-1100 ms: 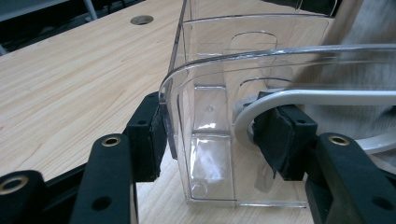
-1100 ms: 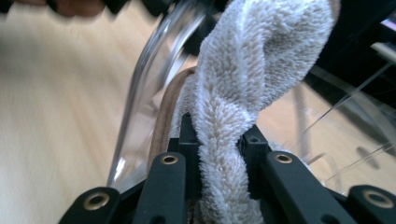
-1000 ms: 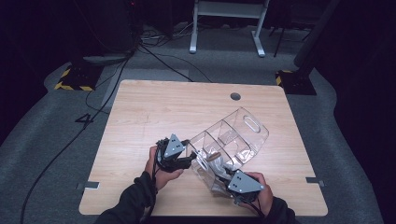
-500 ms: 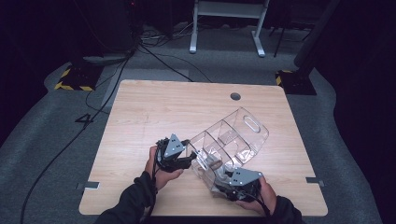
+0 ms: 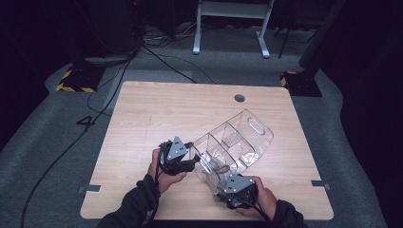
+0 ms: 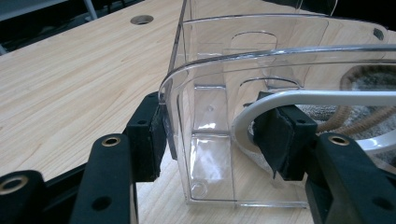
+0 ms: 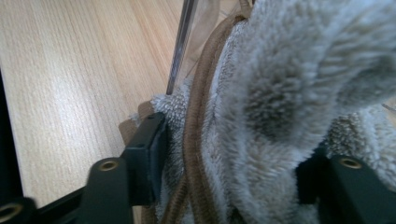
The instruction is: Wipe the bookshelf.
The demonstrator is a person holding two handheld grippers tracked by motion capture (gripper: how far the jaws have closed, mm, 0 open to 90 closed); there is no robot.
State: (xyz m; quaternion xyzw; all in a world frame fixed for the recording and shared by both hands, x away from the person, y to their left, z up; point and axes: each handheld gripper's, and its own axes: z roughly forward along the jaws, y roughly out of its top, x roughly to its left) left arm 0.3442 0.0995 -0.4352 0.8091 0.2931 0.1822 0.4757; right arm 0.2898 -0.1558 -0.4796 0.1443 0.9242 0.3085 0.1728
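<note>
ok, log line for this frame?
left gripper: shut on clear organizer wall | right gripper: jaws just opened, around fuzzy slipper | table: organizer tilted

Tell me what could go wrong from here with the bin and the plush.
1. The left gripper clamps just one wall of the clear bin; a hard pull could tip or slide it on the table.
2. The plush lies between the jaws of the right gripper, which have just been closing a little. Whether they pinch it is unclear, so backing off might drag it out.
3. Its cord runs beside one pad and could snag.
</note>
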